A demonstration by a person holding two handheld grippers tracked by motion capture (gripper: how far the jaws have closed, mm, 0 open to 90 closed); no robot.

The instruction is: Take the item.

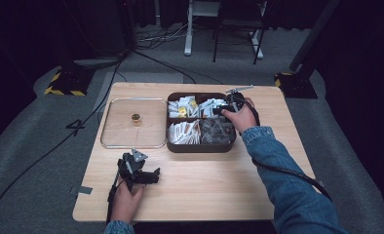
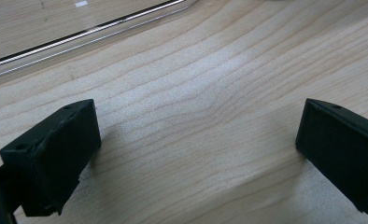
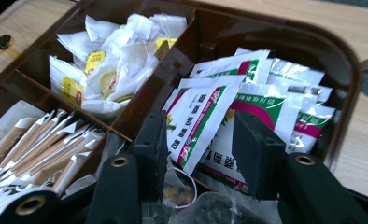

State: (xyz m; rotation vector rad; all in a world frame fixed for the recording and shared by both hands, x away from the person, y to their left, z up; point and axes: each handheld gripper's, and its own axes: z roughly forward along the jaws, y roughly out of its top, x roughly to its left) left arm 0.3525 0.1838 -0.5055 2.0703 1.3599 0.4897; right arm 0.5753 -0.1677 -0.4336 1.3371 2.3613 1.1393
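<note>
The right gripper (image 1: pixel 227 108) hangs over the far right compartment of the dark brown, four-part plastic tray (image 1: pixel 200 147), held from behind by the person's right hand (image 1: pixel 242 118) in a blue denim sleeve. In the right gripper view its two black jaws stand partly apart, and the corner of a white sachet with red and green print (image 3: pixel 198 123) reaches up into the gap between them. Whether the pads press on that sachet cannot be told; the sachet sits nearer the left jaw, and the right jaw seems clear of it. More sachets of the same print (image 3: pixel 285 100) lie stacked just beyond and to the right of the jaws, in the same compartment. Across the divider, ahead and to the left of the jaws, is a heap of crumpled white tea bags with yellow tags (image 3: pixel 112 65). Nearer and to the left lie slim white and tan paper sticks (image 3: pixel 42 147), and directly below the jaws are clear packets of dried flowers (image 3: pixel 180 191).

The left gripper (image 1: pixel 142 176) rests low over the pale wooden table (image 2: pixel 201 88), well apart from the tray. Its jaws stand wide apart with bare wood between them. Ahead of them runs the edge of a flat clear lid with a metal rim (image 2: pixel 79 35), which carries a small brass knob (image 1: pixel 136 117).
</note>
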